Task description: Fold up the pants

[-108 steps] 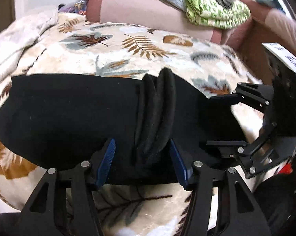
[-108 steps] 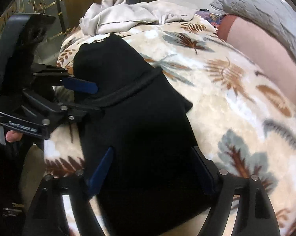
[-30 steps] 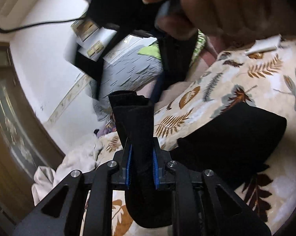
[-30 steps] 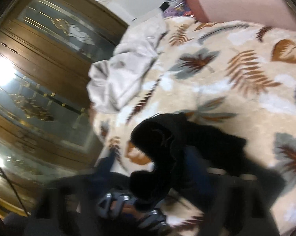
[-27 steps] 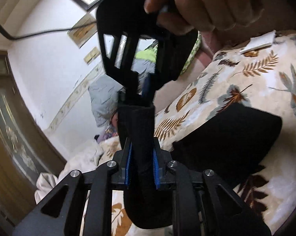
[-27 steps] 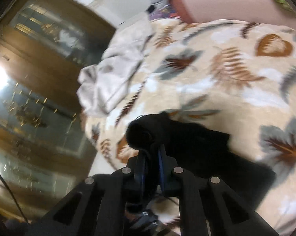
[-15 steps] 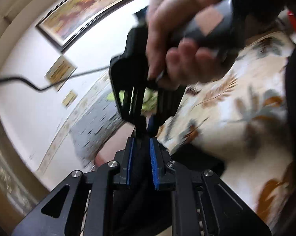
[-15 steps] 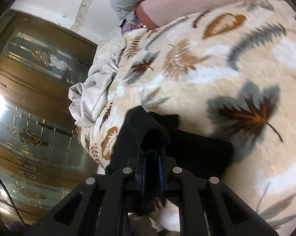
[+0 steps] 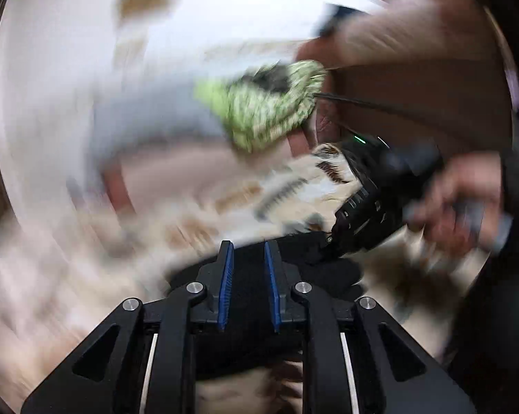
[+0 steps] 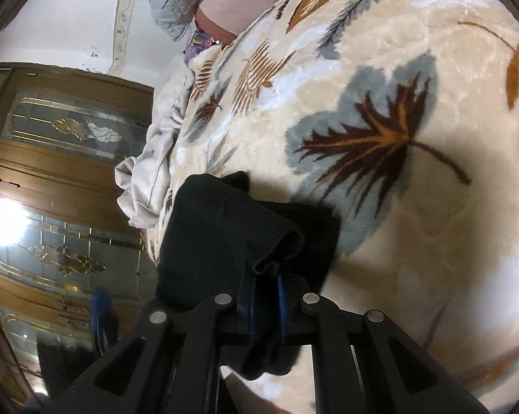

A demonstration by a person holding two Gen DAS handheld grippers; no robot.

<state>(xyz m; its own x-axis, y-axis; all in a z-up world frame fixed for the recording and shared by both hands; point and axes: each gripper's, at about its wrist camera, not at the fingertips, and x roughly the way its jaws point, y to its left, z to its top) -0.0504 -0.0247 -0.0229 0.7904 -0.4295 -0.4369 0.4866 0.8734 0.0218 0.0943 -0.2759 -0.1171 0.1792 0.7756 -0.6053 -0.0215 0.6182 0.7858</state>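
The black pants (image 10: 231, 238) lie bunched on a cream bedspread with a leaf print (image 10: 414, 103). My right gripper (image 10: 264, 305) is shut on a ribbed edge of the pants, which folds over in front of its blue pads. In the blurred left wrist view my left gripper (image 9: 248, 258) has its blue pads a little apart with the black pants (image 9: 249, 296) between them. The right gripper (image 9: 369, 203) and the hand that holds it show to the right, just above the cloth.
A green patterned cloth (image 9: 269, 103) and a grey pillow (image 10: 173, 3) lie at the head of the bed. A crumpled pale sheet (image 10: 152, 165) lies at the bed's left side. A wooden door with glass panels (image 10: 52, 207) stands beyond it.
Both grippers have swung down from high above the bed toward the bedspread with the pants in them. The left wrist view is now smeared by fast motion.
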